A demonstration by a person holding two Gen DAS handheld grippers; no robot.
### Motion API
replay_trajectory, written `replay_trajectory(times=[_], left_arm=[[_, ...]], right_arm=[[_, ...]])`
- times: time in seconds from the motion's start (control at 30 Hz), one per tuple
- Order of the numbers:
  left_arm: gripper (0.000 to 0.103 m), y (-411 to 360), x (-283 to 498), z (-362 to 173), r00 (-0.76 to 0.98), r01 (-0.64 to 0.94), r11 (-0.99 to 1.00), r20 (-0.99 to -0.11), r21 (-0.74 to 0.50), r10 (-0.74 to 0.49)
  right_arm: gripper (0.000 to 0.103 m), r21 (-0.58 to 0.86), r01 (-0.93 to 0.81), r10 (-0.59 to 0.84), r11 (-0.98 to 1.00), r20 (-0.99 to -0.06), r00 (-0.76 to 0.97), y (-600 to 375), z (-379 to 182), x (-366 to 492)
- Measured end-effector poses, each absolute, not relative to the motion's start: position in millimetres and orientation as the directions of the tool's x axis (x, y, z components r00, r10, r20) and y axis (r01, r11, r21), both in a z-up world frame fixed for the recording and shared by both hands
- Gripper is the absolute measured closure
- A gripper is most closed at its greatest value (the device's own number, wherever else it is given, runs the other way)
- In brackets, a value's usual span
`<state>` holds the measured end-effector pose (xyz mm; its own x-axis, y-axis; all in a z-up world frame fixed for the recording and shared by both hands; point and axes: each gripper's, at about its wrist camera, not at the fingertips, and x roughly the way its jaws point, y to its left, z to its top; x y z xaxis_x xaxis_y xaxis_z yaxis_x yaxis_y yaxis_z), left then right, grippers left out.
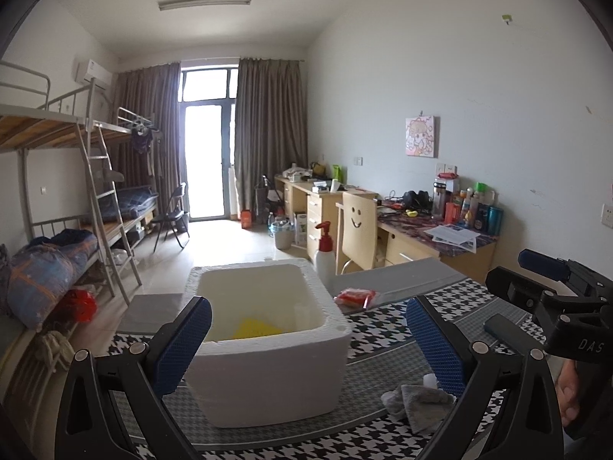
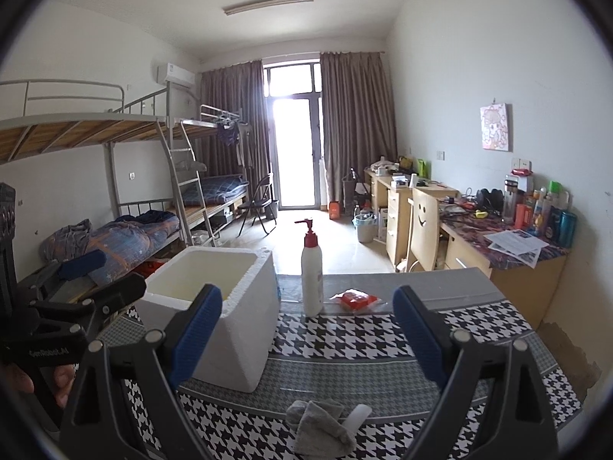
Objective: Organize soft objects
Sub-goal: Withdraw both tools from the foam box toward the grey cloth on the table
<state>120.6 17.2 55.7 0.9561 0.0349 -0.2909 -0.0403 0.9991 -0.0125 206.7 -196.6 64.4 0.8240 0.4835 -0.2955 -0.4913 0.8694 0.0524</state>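
Note:
A white foam box (image 1: 268, 368) stands on the houndstooth tablecloth (image 2: 364, 345), and something yellow (image 1: 254, 327) lies at its bottom. A crumpled grey cloth (image 2: 320, 425) lies on the near side of the table, right of the box, with a small white piece (image 2: 356, 416) beside it. My left gripper (image 1: 308, 345) hovers open in front of the box, its blue pads either side of it, holding nothing. My right gripper (image 2: 306, 337) is open and empty above the grey cloth (image 1: 417, 402).
A white pump bottle with a red top (image 2: 312, 276) and a red packet (image 2: 354, 299) sit near the table's far edge. Beyond are a bunk bed (image 2: 134, 230) at the left, and desks (image 2: 509, 245) and a chair (image 2: 423, 226) at the right.

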Motion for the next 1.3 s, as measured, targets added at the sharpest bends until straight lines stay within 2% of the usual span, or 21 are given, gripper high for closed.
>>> replay_trajectory(times=[1.3], left_arm=[[0.001, -22, 144, 12, 0.912, 0.112, 0.991, -0.390, -0.066, -0.129]], right_arm=[[0.010, 0.076, -0.408, 0.406, 0.910, -0.365, 0.838, -239, 29, 212]])
